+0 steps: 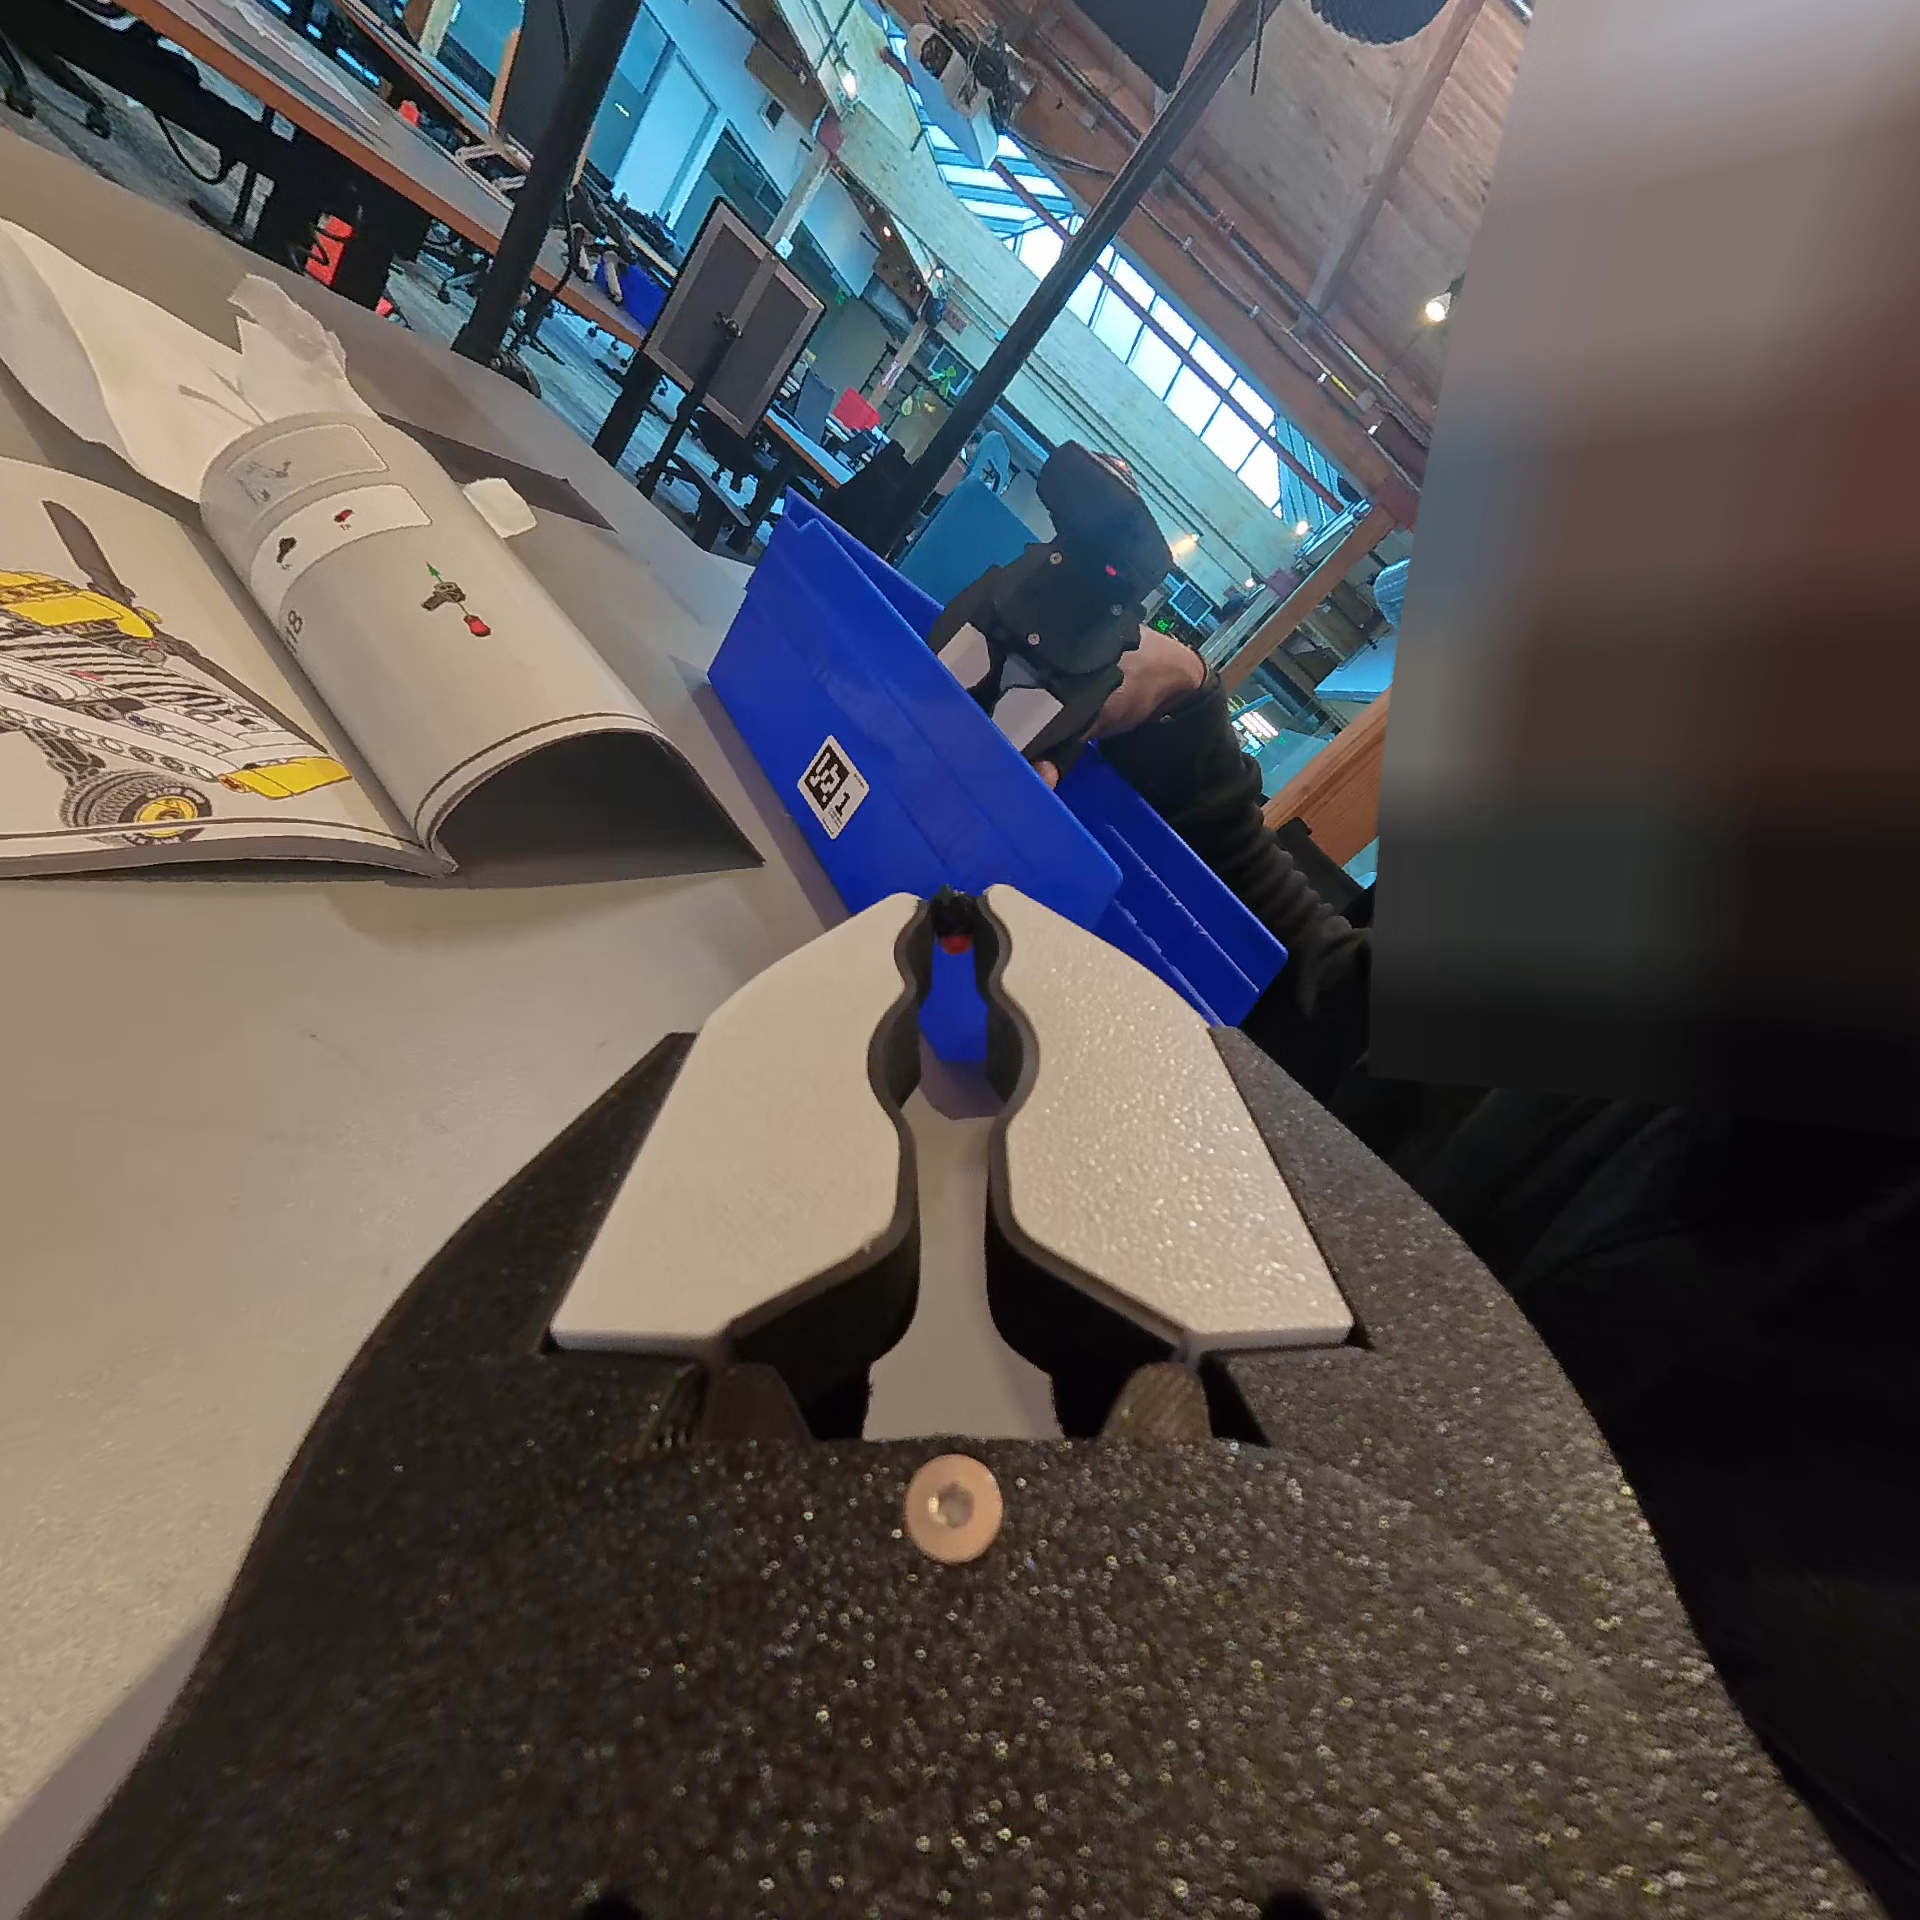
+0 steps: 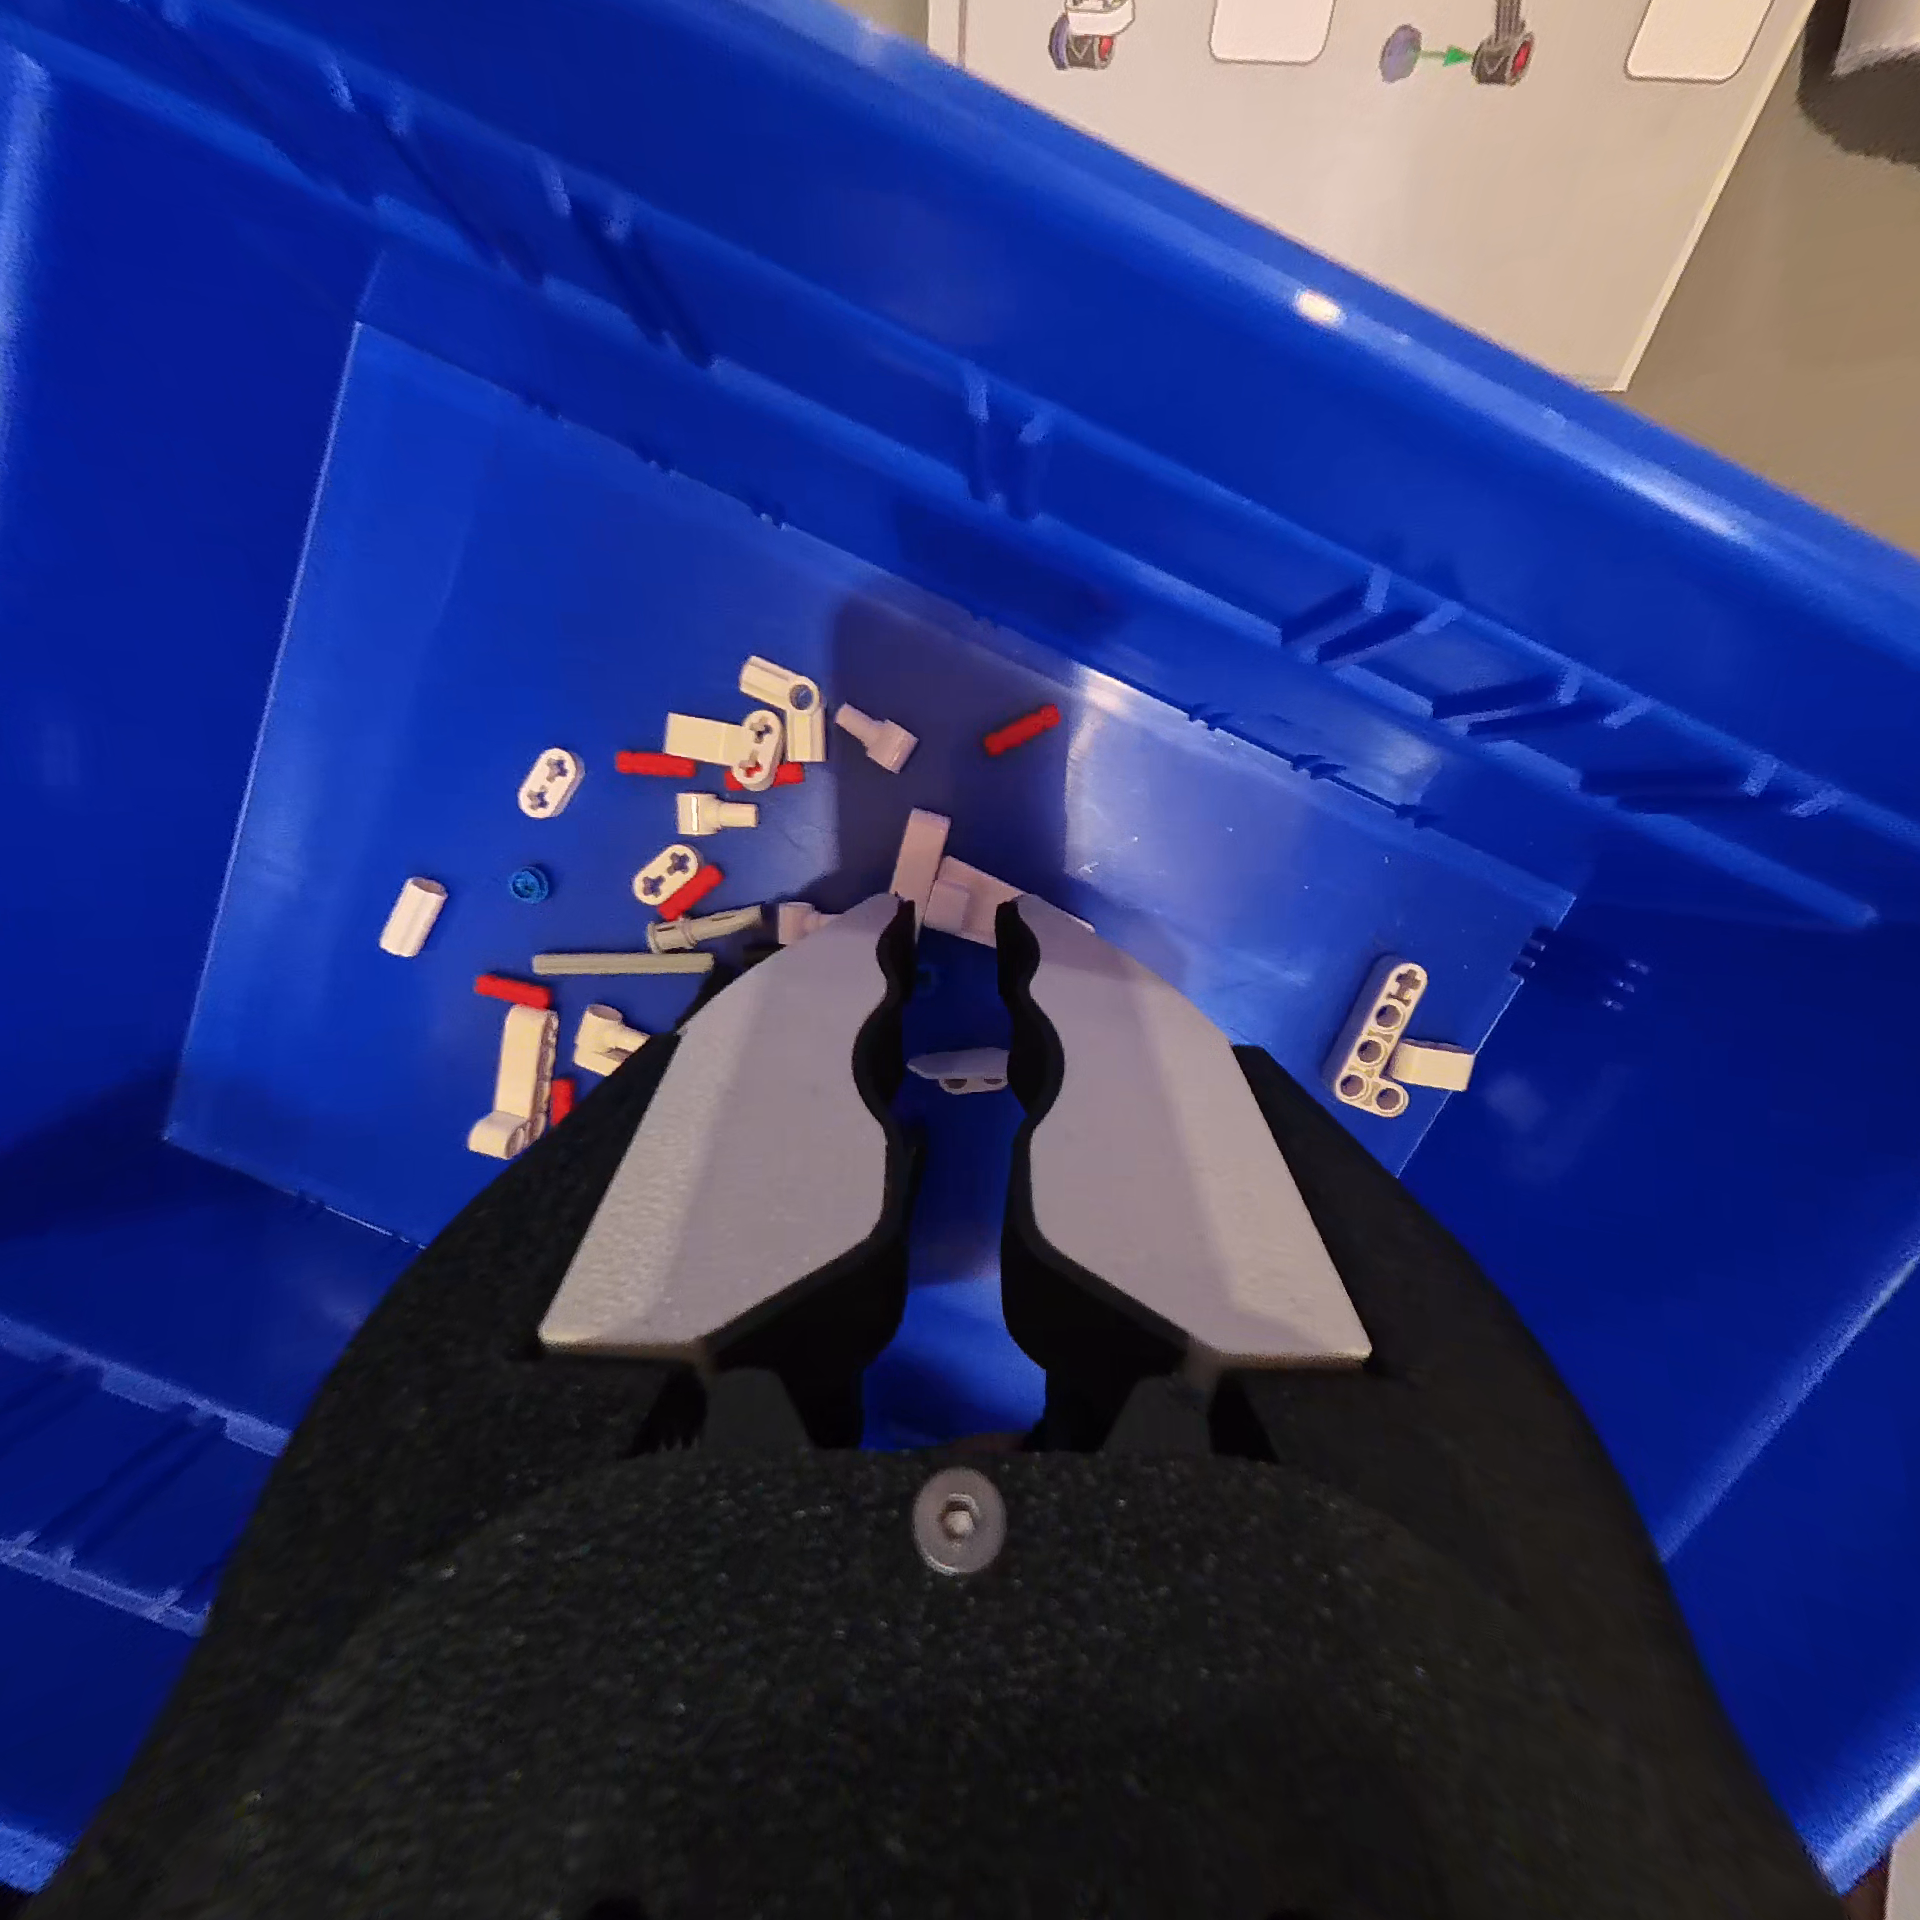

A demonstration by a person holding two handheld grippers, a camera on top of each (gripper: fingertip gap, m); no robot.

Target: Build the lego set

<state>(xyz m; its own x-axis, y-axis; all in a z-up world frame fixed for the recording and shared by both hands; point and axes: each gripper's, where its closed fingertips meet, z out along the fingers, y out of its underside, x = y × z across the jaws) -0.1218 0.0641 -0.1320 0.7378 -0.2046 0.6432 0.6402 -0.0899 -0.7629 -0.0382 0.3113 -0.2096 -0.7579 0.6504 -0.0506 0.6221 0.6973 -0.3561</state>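
My left gripper is held above the grey table, shut on a small black part with a red end pinched at the very fingertips. My right gripper reaches down into the blue bin. Its pads are closed on a white building-toy connector piece that sticks out past the tips. Several white, red and grey toy pieces lie loose on the bin floor to its left. The right gripper also shows in the left wrist view, in a person's hand over the bin.
An open instruction booklet lies on the table left of the bin, and shows past the bin's far wall. A white T-shaped beam lies at the bin floor's right. A small white plate lies under my right fingers. My hands' fingertips stand some 30 cm from each other.
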